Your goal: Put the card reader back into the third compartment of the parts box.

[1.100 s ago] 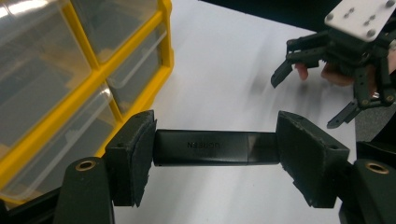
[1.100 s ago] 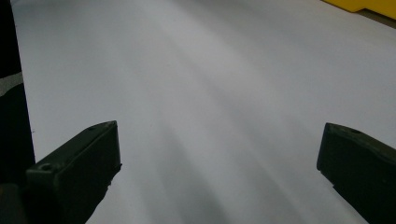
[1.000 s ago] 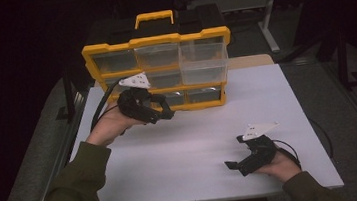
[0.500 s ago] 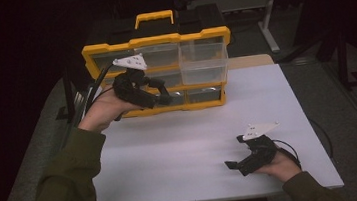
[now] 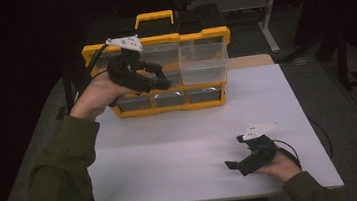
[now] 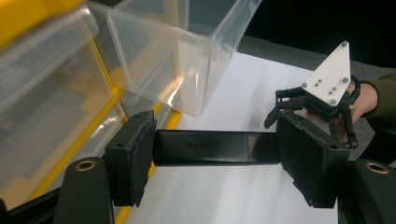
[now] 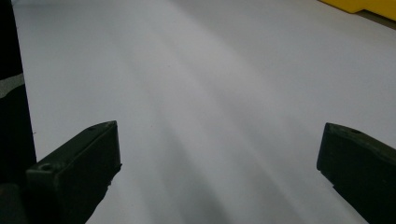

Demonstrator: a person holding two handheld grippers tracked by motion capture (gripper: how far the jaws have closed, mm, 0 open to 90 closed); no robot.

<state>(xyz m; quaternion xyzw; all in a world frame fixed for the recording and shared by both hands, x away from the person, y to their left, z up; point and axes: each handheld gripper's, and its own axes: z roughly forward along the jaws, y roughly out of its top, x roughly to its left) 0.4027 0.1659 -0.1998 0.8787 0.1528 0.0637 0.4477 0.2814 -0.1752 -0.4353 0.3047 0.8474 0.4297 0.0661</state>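
Observation:
My left gripper (image 6: 215, 149) is shut on a slim black device with light lettering (image 6: 201, 147), clamped end to end between the two pads. In the high view the left gripper (image 5: 162, 82) hangs in the air in front of the yellow organizer box (image 5: 160, 44), level with its clear drawers. One clear drawer (image 5: 203, 62) at the upper right of the box stands pulled out. My right gripper (image 5: 235, 157) rests low over the white table top (image 5: 171, 146) near the front right, its jaws wide apart with nothing between them (image 7: 219, 154).
The organizer has a yellow handle (image 5: 154, 18) and several clear drawers (image 6: 56, 93). The table's front edge runs just behind my right hand. Dark floor and a table leg (image 5: 271, 20) lie beyond the right side.
My left hand has risen with the black device, from the box's bottom drawer row up to the middle row. The right hand has stayed put.

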